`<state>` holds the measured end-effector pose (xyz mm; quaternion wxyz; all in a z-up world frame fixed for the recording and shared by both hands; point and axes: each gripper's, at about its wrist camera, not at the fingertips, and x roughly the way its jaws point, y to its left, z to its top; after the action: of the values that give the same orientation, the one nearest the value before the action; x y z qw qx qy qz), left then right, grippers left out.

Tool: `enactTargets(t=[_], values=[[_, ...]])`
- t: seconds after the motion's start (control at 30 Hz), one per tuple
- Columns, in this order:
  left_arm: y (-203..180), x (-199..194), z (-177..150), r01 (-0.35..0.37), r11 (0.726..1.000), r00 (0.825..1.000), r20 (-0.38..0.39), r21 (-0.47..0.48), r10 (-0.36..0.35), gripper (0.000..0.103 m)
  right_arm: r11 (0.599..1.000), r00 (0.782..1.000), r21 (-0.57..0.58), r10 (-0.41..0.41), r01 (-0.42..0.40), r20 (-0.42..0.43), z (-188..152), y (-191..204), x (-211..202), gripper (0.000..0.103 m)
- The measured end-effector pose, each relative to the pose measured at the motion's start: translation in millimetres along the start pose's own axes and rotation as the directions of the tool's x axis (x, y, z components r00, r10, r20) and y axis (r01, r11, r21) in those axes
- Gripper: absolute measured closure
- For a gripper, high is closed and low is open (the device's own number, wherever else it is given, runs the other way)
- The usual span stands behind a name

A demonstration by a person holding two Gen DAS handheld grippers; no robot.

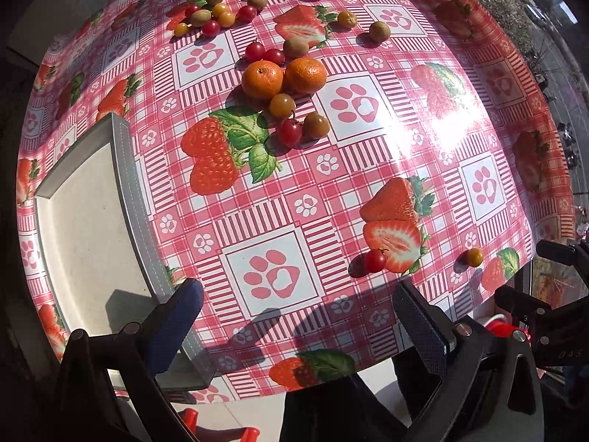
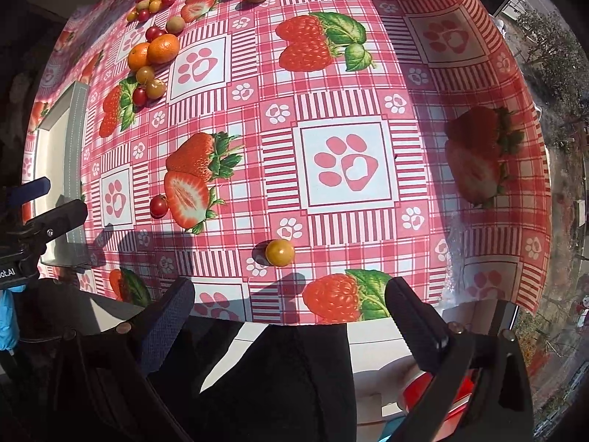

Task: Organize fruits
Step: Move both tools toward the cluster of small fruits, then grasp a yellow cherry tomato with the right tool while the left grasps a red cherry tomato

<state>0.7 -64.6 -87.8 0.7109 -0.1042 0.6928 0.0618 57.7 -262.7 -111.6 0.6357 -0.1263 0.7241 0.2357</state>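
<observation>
Loose fruits lie on a strawberry-print tablecloth: two mandarins (image 1: 283, 77) (image 2: 154, 51), red cherry tomatoes (image 1: 290, 132), yellow tomatoes (image 1: 282, 105) and small kiwi berries (image 1: 295, 47). A white tray (image 1: 84, 221) (image 2: 51, 147) sits at the table's left, nothing in it. A lone red tomato (image 1: 374, 260) (image 2: 159, 205) and a lone yellow tomato (image 1: 474, 257) (image 2: 279, 252) lie near the front edge. My left gripper (image 1: 298, 294) is open and empty, its left finger over the tray's corner. My right gripper (image 2: 291, 291) is open and empty, just short of the yellow tomato.
A far cluster of small fruits (image 1: 217, 13) (image 2: 154, 0) lies at the back left. The table's front edge (image 2: 294, 322) runs right below both grippers. The left gripper's body (image 2: 40, 228) shows at the right wrist view's left edge.
</observation>
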Motion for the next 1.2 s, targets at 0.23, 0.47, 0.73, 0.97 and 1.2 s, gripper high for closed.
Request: enactTargets(t=[0.23,0.47,0.73,0.97,1.2], values=[[-25.3,21.8,1.8,0.004,0.997,1.000,0.021,0.073,-0.005,0.000,0.998,0.999,-0.017,-0.053,0.053,-0.005,-3.2,-5.7,14.6,0.000],[-45.4,41.8,-2.8,-0.014,0.990,0.999,0.046,0.139,0.007,0.004,0.989,0.994,-0.103,-0.103,0.105,0.019,-3.3,6.8,30.1,0.005],[-45.3,71.9,-11.1,-0.029,0.992,0.999,0.022,0.124,0.026,0.022,0.983,0.998,-0.173,-0.058,0.061,0.026,-2.4,37.3,57.6,0.033],[-47.9,78.1,-6.2,-0.032,0.993,0.999,0.010,0.112,0.031,0.051,0.971,0.992,-0.203,-0.118,0.126,0.050,-7.3,52.5,71.0,0.060],[-47.2,70.9,-1.1,0.063,0.993,0.998,-0.020,0.101,-0.061,0.083,0.991,0.997,-0.116,-0.060,0.065,0.045,2.3,27.8,53.1,0.081]])
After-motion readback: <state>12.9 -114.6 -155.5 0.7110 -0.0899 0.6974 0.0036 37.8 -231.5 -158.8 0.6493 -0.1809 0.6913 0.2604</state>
